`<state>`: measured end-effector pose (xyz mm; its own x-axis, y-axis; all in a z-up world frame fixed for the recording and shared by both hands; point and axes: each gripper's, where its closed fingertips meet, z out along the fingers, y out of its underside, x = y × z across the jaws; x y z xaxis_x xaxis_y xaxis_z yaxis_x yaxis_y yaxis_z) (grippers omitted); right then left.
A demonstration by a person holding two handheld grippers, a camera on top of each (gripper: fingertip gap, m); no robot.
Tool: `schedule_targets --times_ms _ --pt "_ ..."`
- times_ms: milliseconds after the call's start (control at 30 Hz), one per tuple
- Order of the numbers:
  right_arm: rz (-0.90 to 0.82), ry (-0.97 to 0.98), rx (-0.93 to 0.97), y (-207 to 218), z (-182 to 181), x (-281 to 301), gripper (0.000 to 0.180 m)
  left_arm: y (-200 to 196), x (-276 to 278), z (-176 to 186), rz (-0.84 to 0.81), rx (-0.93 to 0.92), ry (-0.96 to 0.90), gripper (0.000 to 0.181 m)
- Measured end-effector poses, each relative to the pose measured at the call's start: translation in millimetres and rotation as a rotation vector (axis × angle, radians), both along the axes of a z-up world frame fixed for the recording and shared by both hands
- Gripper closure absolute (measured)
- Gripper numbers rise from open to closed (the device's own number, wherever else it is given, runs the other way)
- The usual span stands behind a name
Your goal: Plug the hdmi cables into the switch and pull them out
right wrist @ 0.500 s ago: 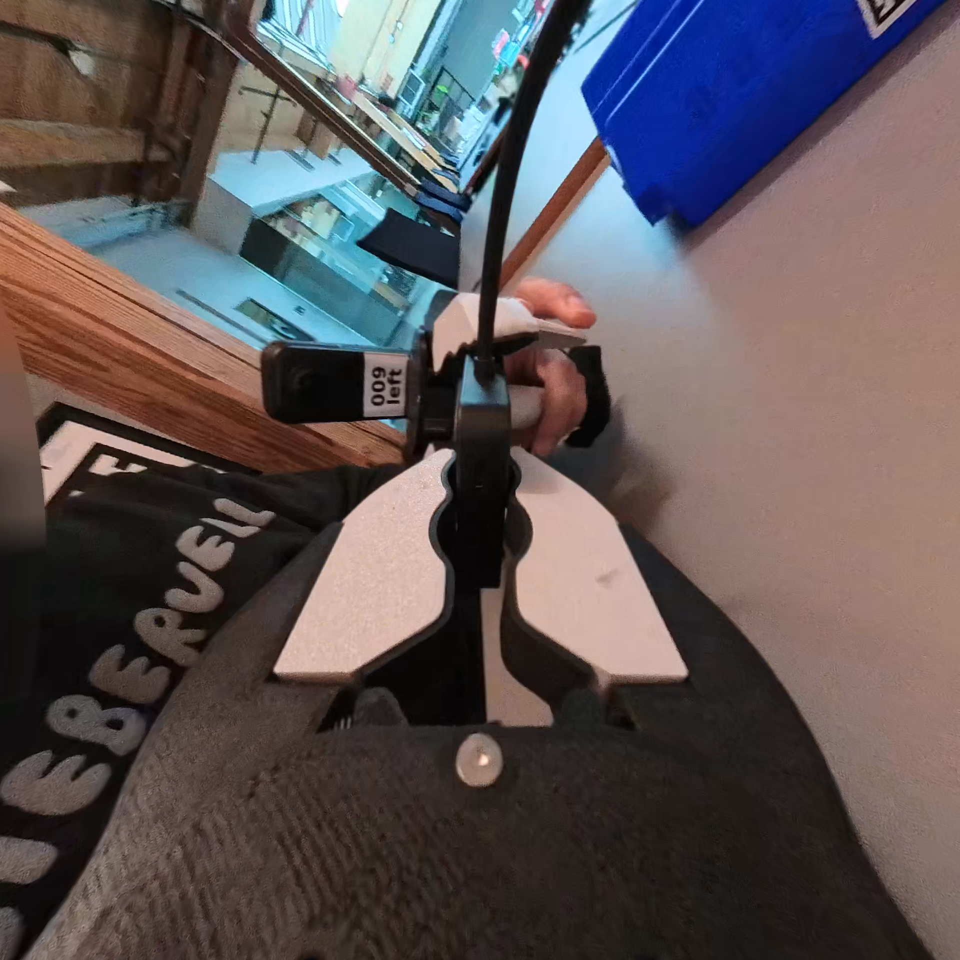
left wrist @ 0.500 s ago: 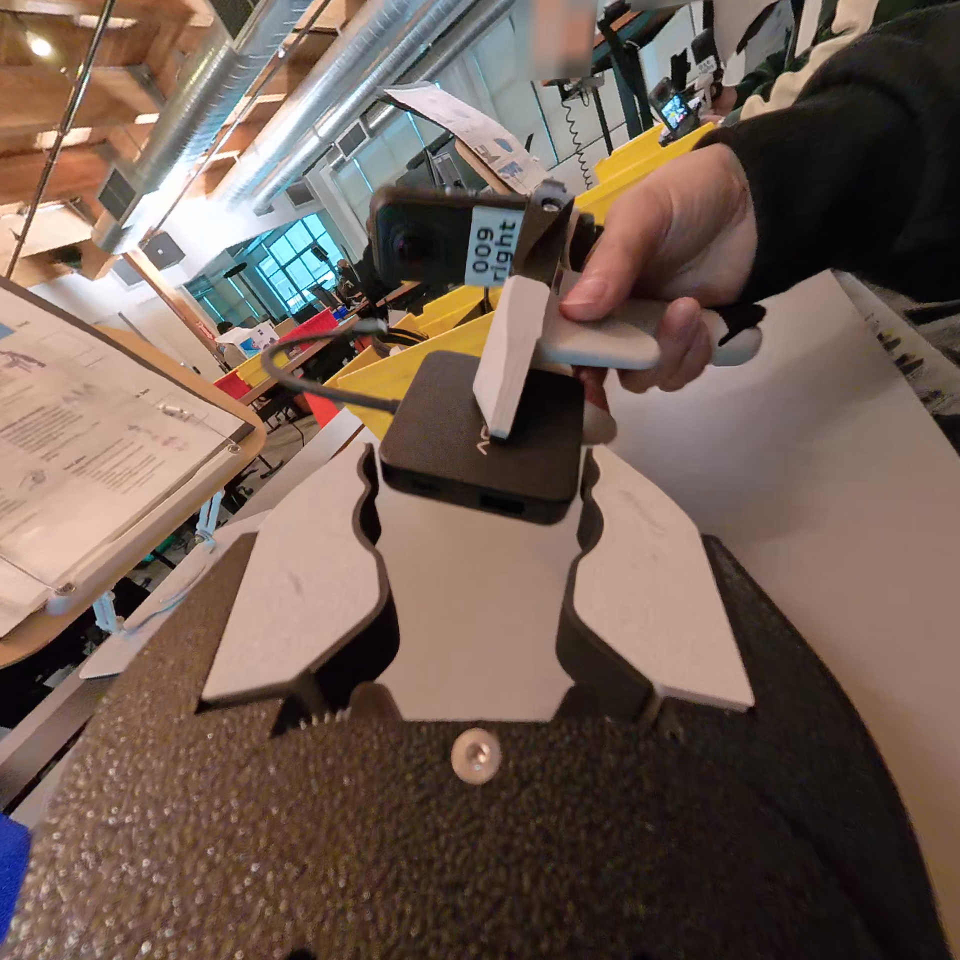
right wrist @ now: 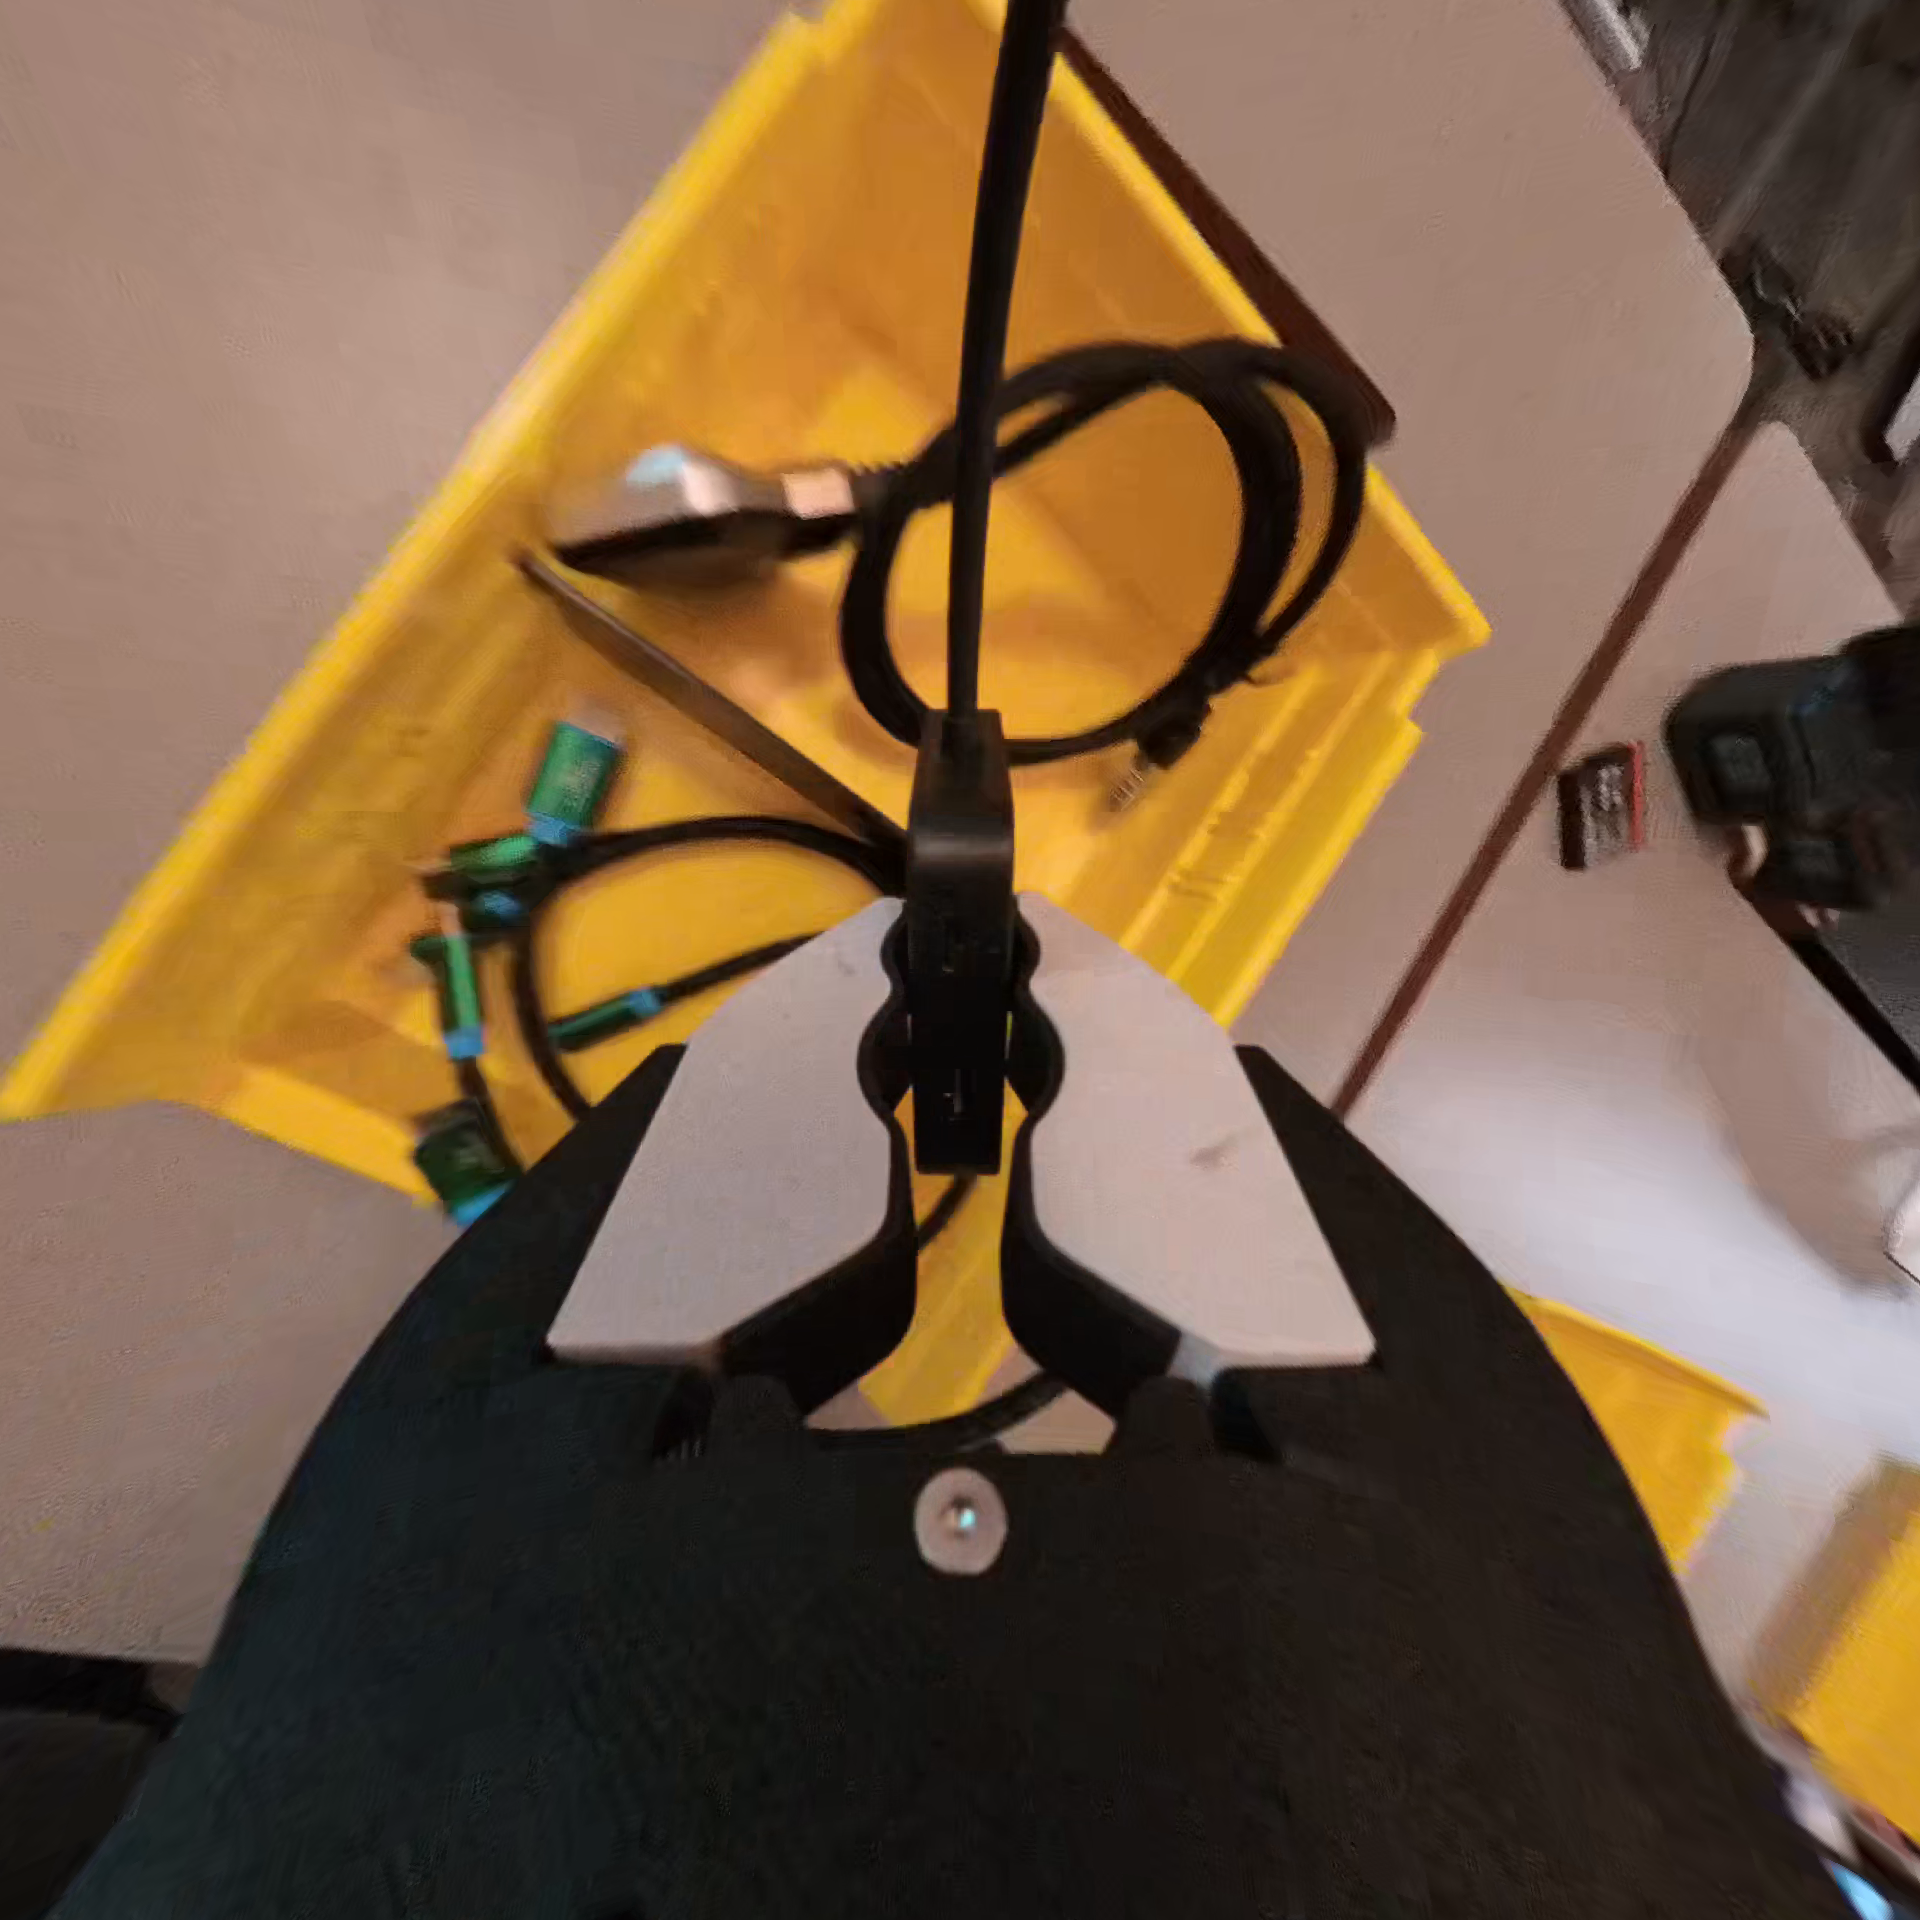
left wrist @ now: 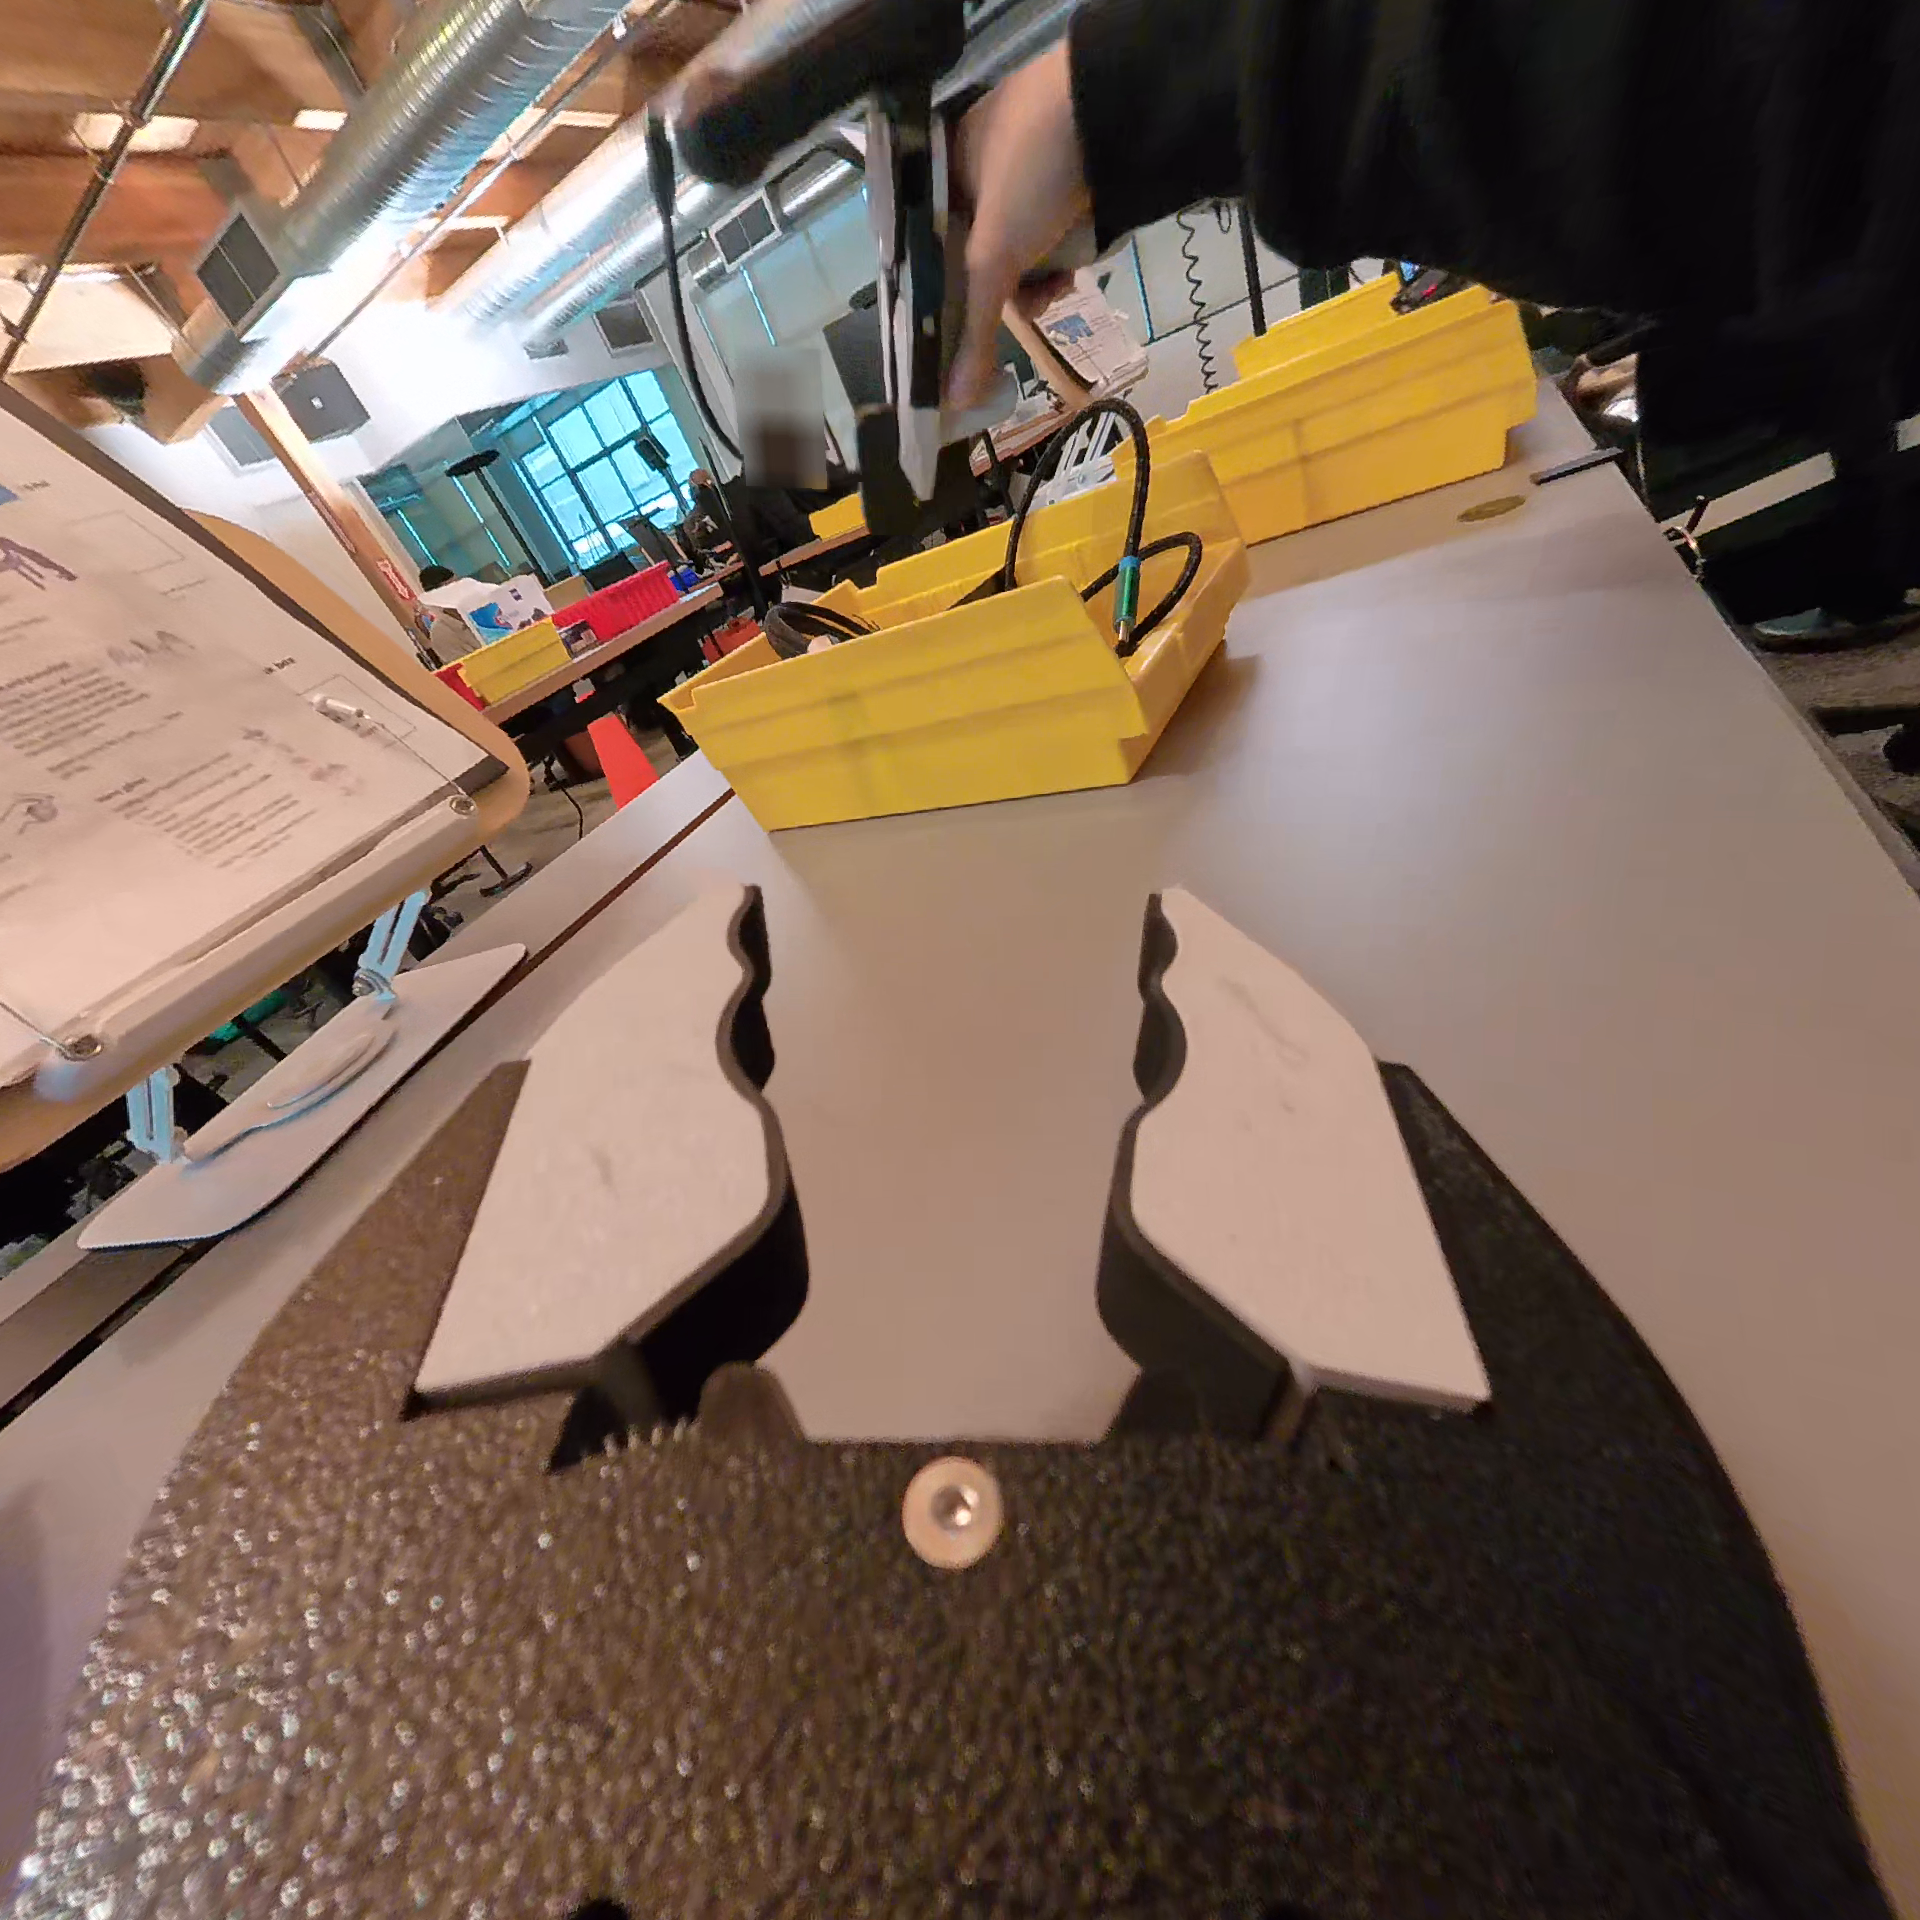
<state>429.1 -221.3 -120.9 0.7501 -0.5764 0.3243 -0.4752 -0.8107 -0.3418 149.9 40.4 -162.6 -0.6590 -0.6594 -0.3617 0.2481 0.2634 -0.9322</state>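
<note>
Right tongs (right wrist: 956, 935) clamped on black switch (right wrist: 958, 935), held in the air above yellow bin (right wrist: 727, 343) of coiled cables (right wrist: 1091, 561). Left tongs (left wrist: 951, 914) apart, empty, low over desk (left wrist: 1455, 831) near that bin.

A yellow bin (left wrist: 935, 717) sits on the grey table (left wrist: 1455, 831), with more yellow bins (left wrist: 1382, 416) behind it toward the far edge. At the left, a document stand (left wrist: 208, 748) holds printed sheets tilted up on a white base (left wrist: 301, 1101) resting on the table. Overhead run silver ducts (left wrist: 416, 114) and wooden beams (left wrist: 114, 156). In the background are windows (left wrist: 592, 457), a red bin (left wrist: 623, 613) on another table, and an orange cone (left wrist: 623, 758) on the floor. Seen from above, a second yellow bin (right wrist: 1642, 1413) lies beside the first, its contents hidden.
</note>
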Motion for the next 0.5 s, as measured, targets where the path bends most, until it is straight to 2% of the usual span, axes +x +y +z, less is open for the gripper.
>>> schedule_targets --times_ms 100,300,500 --pt "-0.043 0.064 -0.175 -31.4 -17.0 26.2 0.166 0.3 -0.6 0.2 -0.004 -0.011 0.001 0.115" --pt "0.047 0.135 -0.389 -39.8 -30.2 55.1 0.166 2.4 0.5 1.5 -0.008 -0.034 0.015 0.12" --pt "0.165 0.302 -0.345 -31.1 -56.9 52.3 0.166 0.3 -0.8 -0.8 -0.019 -0.018 0.022 0.121"
